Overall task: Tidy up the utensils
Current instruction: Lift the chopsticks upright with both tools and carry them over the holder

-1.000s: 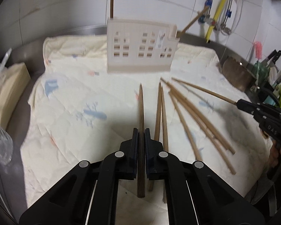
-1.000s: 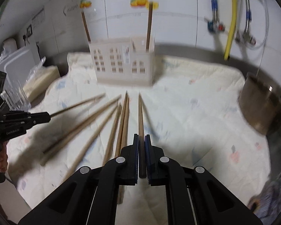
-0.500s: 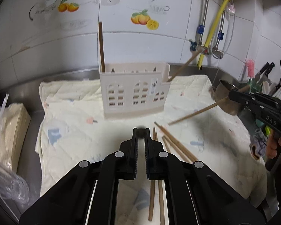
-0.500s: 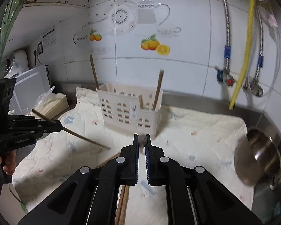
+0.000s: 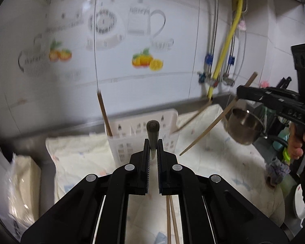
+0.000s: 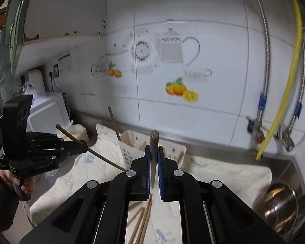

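Observation:
My left gripper (image 5: 153,142) is shut on a brown wooden chopstick (image 5: 153,129) that points straight ahead, raised above the cloth. Beyond it stands the cream slotted utensil holder (image 5: 132,130), with one chopstick upright (image 5: 104,113) at its left end and another leaning out at its right (image 5: 191,118). My right gripper (image 6: 153,149) is shut on a second chopstick (image 6: 154,140), also lifted, with the holder (image 6: 132,142) just ahead. Each gripper shows in the other's view, the right gripper (image 5: 241,91) and the left gripper (image 6: 85,147), each with its stick slanting down. Several chopsticks (image 6: 143,221) lie on the cloth below.
A pale quilted cloth (image 5: 79,150) covers the steel counter. A steel bowl (image 6: 280,203) sits at the right end. A bagged stack (image 5: 22,179) lies left. The tiled wall with pipes and a yellow hose (image 6: 284,93) rises behind the holder.
Both grippers have risen from the cloth, each carrying its chopstick up. The view now looks across at the holder's rim and the wall instead of down on the loose chopsticks.

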A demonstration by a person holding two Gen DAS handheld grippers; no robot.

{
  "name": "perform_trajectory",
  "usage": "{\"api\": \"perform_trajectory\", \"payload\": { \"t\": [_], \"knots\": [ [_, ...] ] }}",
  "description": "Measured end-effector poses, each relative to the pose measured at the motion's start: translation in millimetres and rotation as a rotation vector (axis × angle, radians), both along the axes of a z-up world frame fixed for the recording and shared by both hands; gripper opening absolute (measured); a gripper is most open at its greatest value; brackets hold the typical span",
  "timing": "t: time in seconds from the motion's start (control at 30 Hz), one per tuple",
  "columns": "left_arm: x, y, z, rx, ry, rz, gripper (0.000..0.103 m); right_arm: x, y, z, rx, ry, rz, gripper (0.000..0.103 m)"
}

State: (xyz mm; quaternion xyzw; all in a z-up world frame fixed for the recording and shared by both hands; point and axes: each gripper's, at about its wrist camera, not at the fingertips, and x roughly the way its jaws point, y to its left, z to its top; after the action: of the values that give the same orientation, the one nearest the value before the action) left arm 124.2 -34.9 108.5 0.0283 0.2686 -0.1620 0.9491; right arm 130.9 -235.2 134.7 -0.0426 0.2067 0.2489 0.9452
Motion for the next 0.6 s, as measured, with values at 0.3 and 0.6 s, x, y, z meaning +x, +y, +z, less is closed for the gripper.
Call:
{"api": "perform_trajectory", "payload": {
  "t": [0.3,0.6],
  "knots": [
    [17,6,53,0.02,-0.112,0.039,0.005,26,5,28,0.021,-0.067,-0.047,0.006],
    [72,15,18,0.035,0.005,0.102,0.005,65,14,7,0.004,-0.02,-0.09,0.006]
  ]
}}
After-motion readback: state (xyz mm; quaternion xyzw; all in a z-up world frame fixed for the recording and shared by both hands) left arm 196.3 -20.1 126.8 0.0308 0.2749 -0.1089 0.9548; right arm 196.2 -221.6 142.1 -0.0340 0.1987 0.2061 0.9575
